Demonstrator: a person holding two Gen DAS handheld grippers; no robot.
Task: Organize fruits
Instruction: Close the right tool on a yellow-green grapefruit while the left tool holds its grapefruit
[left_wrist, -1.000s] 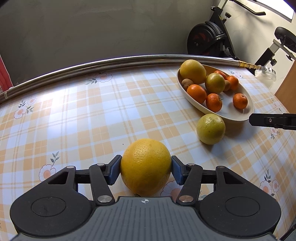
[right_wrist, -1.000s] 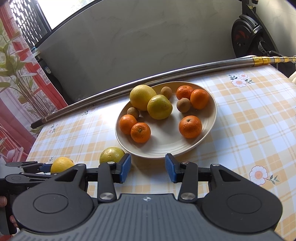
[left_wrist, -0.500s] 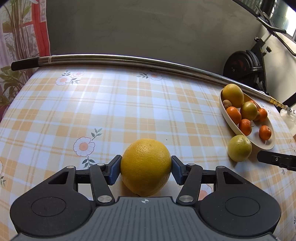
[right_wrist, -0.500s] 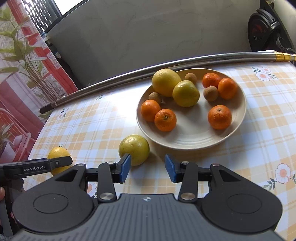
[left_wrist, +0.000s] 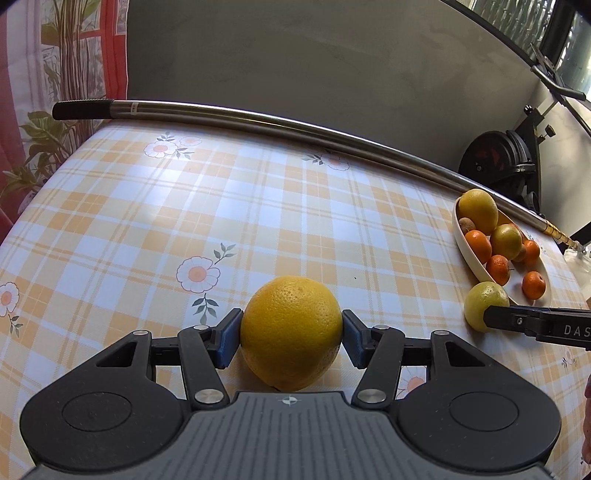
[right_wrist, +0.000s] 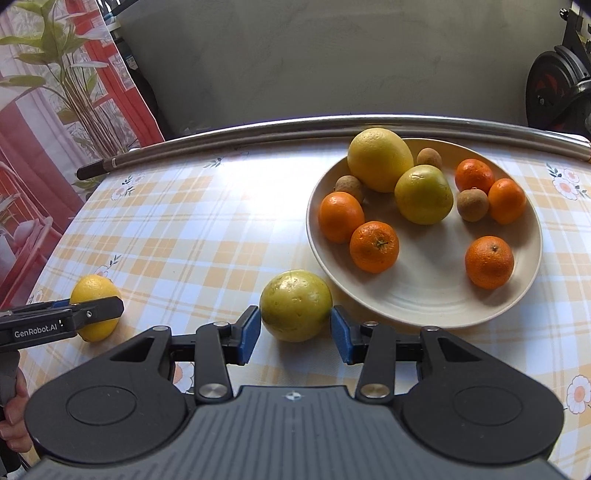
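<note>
A: What does the left gripper (left_wrist: 291, 334) have?
B: A large round yellow-orange citrus fruit (left_wrist: 291, 334), clamped between its blue pads (left_wrist: 228, 343) low over the orange-and-white checked tablecloth (left_wrist: 258, 206).

A: And the right gripper (right_wrist: 294, 334)?
B: Its jaws have just been opening a little. A round greenish-yellow citrus fruit (right_wrist: 295, 305) sits between them on the cloth, just beside the cream round ceramic plate (right_wrist: 424, 302). The pads stand right at its sides; I cannot tell whether they press.

A: What lies in the plate?
B: A big yellow fruit (right_wrist: 379, 159), a greenish one (right_wrist: 423, 194), five small orange mandarins (right_wrist: 374, 246) and three little brown fruits (right_wrist: 472, 205).

A: Behind it?
B: A long metal pole (right_wrist: 332, 127) along the table's far edge.
</note>
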